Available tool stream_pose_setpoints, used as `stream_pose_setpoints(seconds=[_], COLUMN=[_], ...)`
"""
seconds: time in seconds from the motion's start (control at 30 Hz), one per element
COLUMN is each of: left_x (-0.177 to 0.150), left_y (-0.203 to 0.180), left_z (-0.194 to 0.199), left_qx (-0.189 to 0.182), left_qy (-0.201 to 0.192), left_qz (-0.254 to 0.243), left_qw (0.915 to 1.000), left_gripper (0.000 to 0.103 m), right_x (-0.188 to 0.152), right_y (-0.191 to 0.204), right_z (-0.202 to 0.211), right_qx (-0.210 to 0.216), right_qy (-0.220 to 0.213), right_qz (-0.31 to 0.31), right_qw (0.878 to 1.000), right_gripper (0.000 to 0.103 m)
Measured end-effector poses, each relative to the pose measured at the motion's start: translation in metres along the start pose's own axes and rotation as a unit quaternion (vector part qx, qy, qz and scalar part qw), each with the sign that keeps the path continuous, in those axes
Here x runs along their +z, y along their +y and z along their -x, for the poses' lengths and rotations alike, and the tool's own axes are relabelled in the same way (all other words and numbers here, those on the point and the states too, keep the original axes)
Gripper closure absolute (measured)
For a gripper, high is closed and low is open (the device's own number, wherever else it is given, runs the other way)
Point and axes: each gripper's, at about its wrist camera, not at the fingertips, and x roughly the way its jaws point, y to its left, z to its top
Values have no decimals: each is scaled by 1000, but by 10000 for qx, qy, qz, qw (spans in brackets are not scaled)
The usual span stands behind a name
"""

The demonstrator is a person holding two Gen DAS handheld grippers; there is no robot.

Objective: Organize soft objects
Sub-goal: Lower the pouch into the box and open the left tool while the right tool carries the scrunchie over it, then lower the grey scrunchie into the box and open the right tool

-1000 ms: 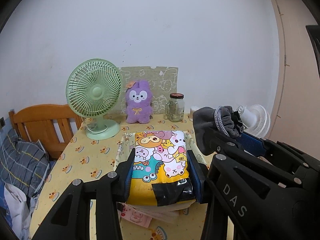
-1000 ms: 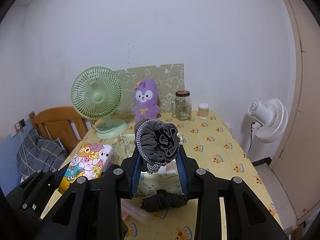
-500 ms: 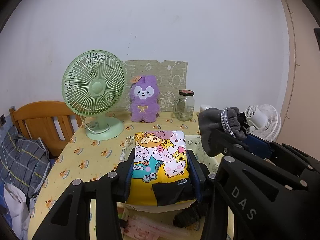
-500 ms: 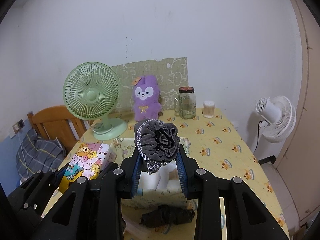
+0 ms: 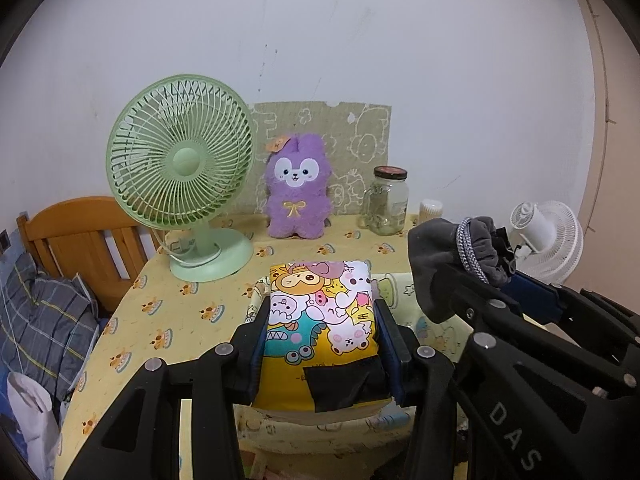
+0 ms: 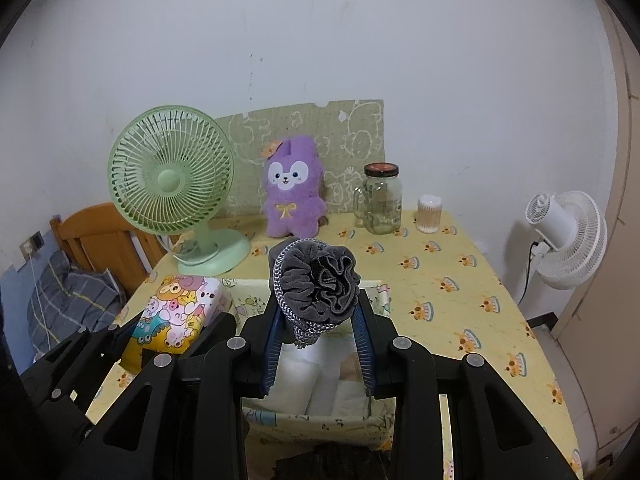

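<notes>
Left tool (image 5: 322, 330): closed on a soft rectangular packet printed with cartoon animals on yellow, a black patch at its near end (image 5: 320, 328); the blue-lined fingers (image 5: 260, 340) press its two long sides. It also shows in the right wrist view (image 6: 170, 330), at the lower left.
Right tool (image 6: 318, 332): closed around a bunched grey fabric bundle trimmed with silver braid (image 6: 318, 284), whose ruffled mouth faces the camera, with the braid hanging down between the fingers. From the left wrist view this tool (image 5: 508, 280) sits to the right, holding the bundle (image 5: 460, 244) raised.
Cartoon packet: held above the left end of a pale yellow fabric basket with cartoon print (image 6: 376, 292), clear of the surface.
Grey bundle: held over the middle of the basket, above white rolled soft items (image 6: 316, 384) lying inside.
Surface: a yellow cloth with small orange figures (image 6: 448, 264) covers it.
Back of surface: a mint-green desk fan (image 5: 180, 160), a purple plush rabbit with a yellow bow (image 5: 298, 188), a clear glass jar with a dark lid (image 5: 386, 200) and a small tub of cotton swabs (image 6: 429, 208), all upright near the wall.
Beyond the surface: a white standing fan (image 6: 568, 236) to the right, a wooden chair back (image 5: 84, 236) to the left.
</notes>
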Motion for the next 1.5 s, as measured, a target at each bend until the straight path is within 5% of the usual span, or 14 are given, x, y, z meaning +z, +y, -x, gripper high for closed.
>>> stream_pose_setpoints(seconds=[0.3,0.57,1.03,1.17,1.5], left_x=[-4,-11,-20,-20,-17], left_y=[7,12,15,14,9], left_z=[-32,-56,-74,-74,-61], left_qx=[-110,-178,-178,-232,-257], left_qy=[258,588,745,758,729], left_qz=[63,10,14,15,10], left_qw=[9996,9981,9971,9969,9970], left_gripper=[52,17,12,9,2], right_x=[-3,-9,-13,-14,-11], right_y=[-2,1,2,1,-3], right_z=[-28,-51,-93,-89,-74], right_qx=[45,110,248,106,56], right_qy=[179,296,656,577,620], right_qz=[-1,93,93,129,129], right_qw=[9998,9995,9975,9982,9980], right_gripper=[67,67,65,23,9])
